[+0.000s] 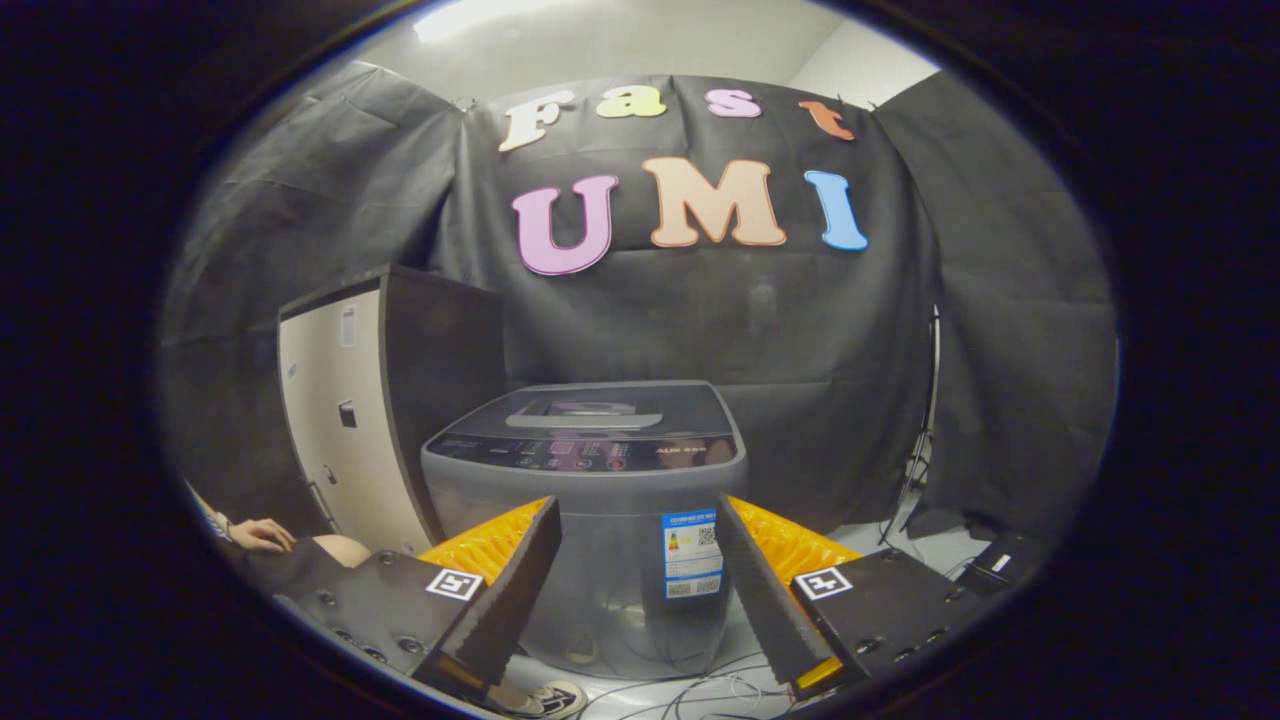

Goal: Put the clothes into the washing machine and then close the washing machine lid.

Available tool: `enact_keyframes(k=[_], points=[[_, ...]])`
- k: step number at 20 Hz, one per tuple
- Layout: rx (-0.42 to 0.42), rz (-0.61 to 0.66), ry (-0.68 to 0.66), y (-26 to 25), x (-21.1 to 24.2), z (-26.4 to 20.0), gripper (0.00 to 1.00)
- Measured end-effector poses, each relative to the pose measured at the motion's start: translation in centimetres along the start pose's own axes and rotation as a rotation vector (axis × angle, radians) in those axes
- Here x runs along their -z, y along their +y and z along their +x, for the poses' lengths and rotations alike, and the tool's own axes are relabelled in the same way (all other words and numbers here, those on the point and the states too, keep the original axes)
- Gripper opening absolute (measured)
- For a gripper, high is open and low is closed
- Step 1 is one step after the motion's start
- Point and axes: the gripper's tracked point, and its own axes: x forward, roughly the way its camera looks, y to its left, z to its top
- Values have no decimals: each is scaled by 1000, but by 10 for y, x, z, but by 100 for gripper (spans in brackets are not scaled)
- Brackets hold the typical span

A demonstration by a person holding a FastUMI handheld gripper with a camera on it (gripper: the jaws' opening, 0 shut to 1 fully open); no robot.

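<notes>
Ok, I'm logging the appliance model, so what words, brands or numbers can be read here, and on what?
Sticker on the washing machine front: too small to read.
Marking on its control panel: blurred.
Label on the cabinet door: too small.
Gripper, open before the washing machine: square code markers, no words.
</notes>
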Motion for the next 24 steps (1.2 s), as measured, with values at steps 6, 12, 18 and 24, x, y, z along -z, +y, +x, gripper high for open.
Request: enact_keyframes(k=[6,12,18,24], points=[[-5,-21,2,1,2,-1,97],[-6,-24,14,2,5,0,97],[-6,-24,9,2,3,0,97],[-6,-24,9,1,4,-1,97]])
